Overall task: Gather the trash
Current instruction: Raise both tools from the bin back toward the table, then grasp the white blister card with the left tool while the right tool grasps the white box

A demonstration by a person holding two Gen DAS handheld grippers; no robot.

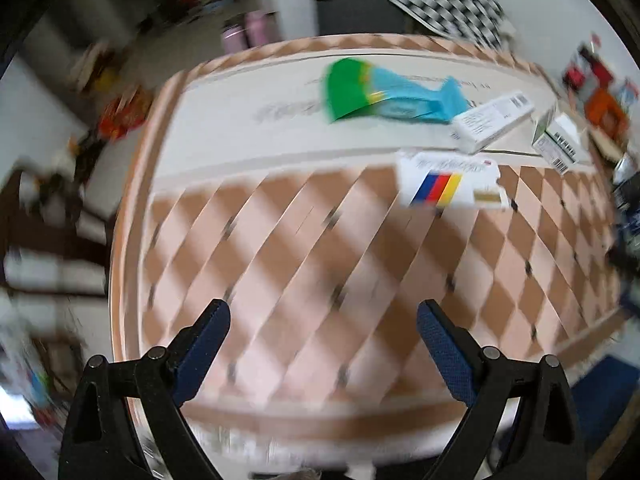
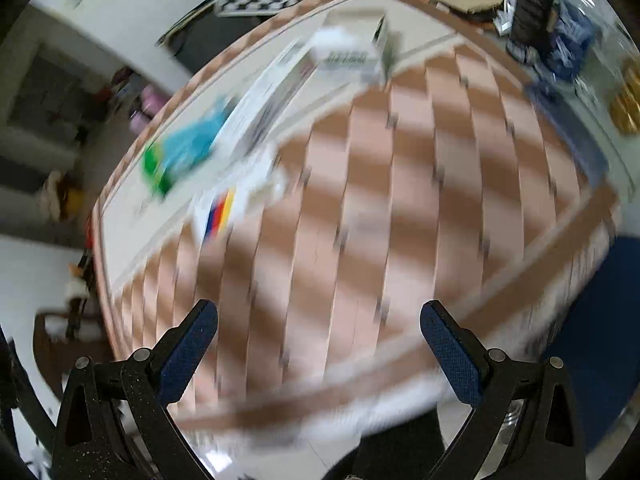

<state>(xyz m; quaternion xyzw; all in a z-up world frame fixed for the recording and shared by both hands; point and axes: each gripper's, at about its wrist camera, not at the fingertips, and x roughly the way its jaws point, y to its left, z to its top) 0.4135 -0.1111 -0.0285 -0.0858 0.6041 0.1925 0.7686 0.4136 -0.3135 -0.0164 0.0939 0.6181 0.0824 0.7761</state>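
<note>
1. Trash lies scattered on the far part of the tabletop (image 1: 304,248), which wears a brown-and-peach diamond-patterned cloth: a crumpled green-and-blue plastic wrapper (image 1: 384,92), a long white cardboard box (image 1: 494,118), a small white carton with a barcode (image 1: 558,142) at the far right, and a flat white box with blue, red and yellow stripes (image 1: 450,180) nearest.
2. Left tool (image 1: 323,340) hovers over the near edge, fingers spread wide, holding nothing.
3. Right tool (image 2: 319,340) is likewise wide apart and empty, well short of the items.
4. Everything looks light. The wrapper is probably soft and slippery, so pinch a bunched fold; the empty boxes would likely crush, so grip gently across their narrow sides.
</note>
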